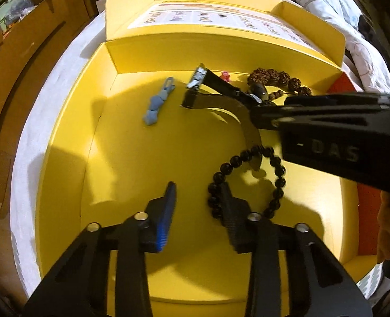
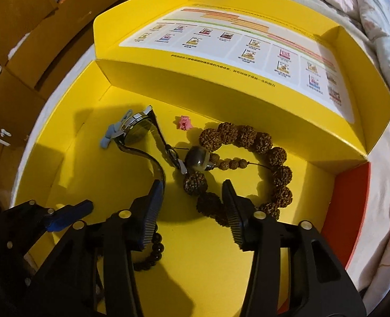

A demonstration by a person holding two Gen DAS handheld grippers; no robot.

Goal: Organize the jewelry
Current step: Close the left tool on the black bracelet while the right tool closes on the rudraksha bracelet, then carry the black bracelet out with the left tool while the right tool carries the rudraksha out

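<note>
1. Left claw (image 1: 198, 200) nearest, pointing steeply down into the yellow box (image 1: 131, 158), fingers set narrow and pinching nothing; bare yellow floor in most of the gap.
2. Black bead bracelet (image 1: 280, 170) lying on the box floor at the near right, a few beads just inside the left claw's right-hand finger, which reaches over the loop; no squeeze from both pads visible.
3. Right claw (image 2: 192, 206) beside it on the right, also tilted steeply down, jaws moderately apart and closed on nothing; lower beads of the brown seed-bead bracelet (image 2: 247, 133) showing in the gap.
4. Wristwatch (image 2: 138, 133) propped on edge in the middle of the box, strap curving back to the tip of the right claw's left finger; whether touching is unclear.
5. Blue knotted ornament (image 1: 156, 103) just left of the watch, on the floor.
6. Small pink charm (image 2: 184, 122) farther back, between the watch and the brown bracelet, near the far wall.
7. Open lid (image 2: 142, 79) standing behind the box, printed sheet (image 2: 234, 47) on its inside.
8. Patterned bedding (image 2: 379, 13) beyond, at the far right.
</note>
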